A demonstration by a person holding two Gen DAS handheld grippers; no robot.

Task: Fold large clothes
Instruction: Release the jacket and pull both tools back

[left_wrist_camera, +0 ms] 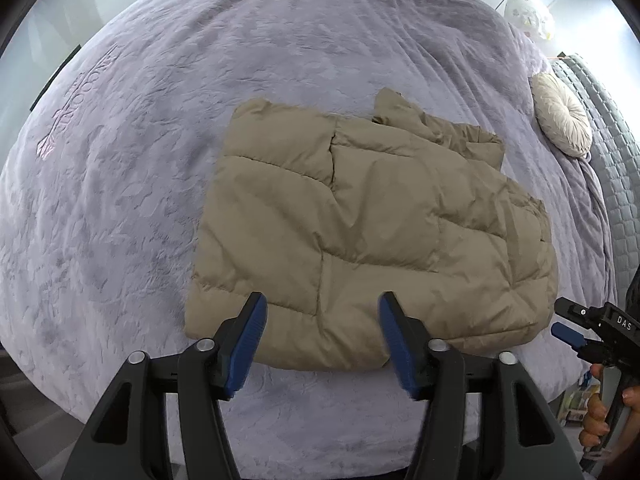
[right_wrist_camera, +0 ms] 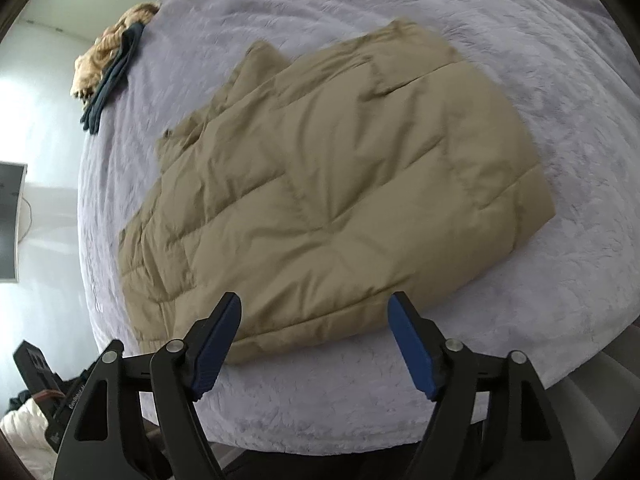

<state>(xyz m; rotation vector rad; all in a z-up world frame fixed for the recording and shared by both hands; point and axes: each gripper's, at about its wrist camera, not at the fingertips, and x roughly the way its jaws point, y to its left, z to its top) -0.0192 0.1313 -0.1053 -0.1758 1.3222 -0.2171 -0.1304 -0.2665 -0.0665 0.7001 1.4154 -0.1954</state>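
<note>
Both cameras look steeply down along their own fingers, from near the bed's [left_wrist_camera: 120, 200] front edge. The left claw [left_wrist_camera: 322, 312] view has the folded tan jacket [left_wrist_camera: 360, 220] close ahead, with the right claw [left_wrist_camera: 576, 332] at its far right. The right claw's view shares that jacket [right_wrist_camera: 320, 184] and the bed [right_wrist_camera: 560, 100], seen rolled.
</note>
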